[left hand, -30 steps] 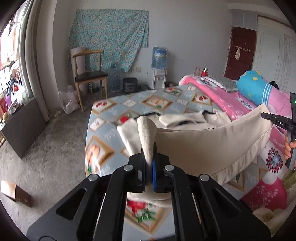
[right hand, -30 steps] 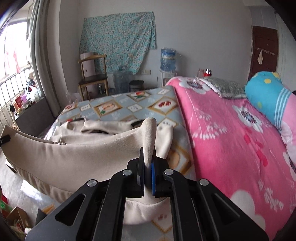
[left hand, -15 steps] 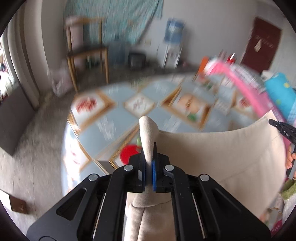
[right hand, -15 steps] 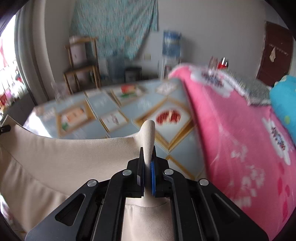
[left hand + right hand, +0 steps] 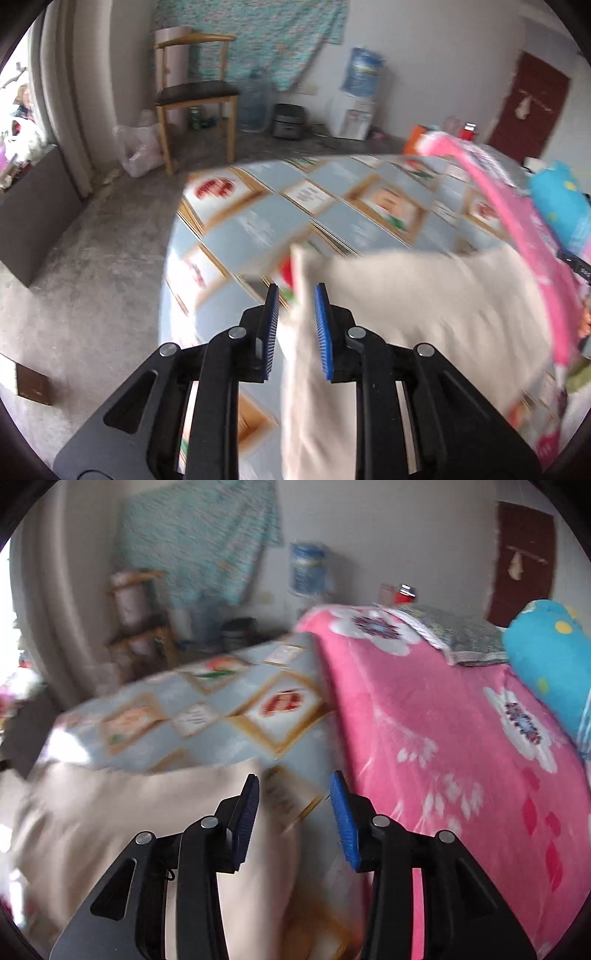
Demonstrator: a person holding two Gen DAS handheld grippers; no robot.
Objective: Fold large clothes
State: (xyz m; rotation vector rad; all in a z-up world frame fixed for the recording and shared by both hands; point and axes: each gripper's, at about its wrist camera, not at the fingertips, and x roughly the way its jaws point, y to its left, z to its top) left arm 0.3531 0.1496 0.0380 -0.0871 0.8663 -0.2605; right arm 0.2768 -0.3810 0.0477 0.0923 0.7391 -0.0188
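The beige garment (image 5: pixel 413 306) is spread over the patterned blue bed cover (image 5: pixel 258 229), blurred by motion. My left gripper (image 5: pixel 294 295) is open; a corner of the garment still passes between its blue pads without being pinched. In the right wrist view the garment (image 5: pixel 122 819) lies low at the left, partly under my open right gripper (image 5: pixel 295 786), whose jaws stand wide apart and hold nothing. The bed cover (image 5: pixel 207 716) shows beyond it.
A pink flowered blanket (image 5: pixel 443 720) covers the bed's right side, with a blue pillow (image 5: pixel 550 657) on it. A wooden chair (image 5: pixel 195 92), a water dispenser (image 5: pixel 358 96) and a dark door (image 5: pixel 528 107) stand along the far wall. Bare concrete floor (image 5: pixel 92 266) lies left of the bed.
Both grippers were shut on the garment's corners and held it stretched above the bed. Now both have opened, and the garment has dropped onto the bed cover.
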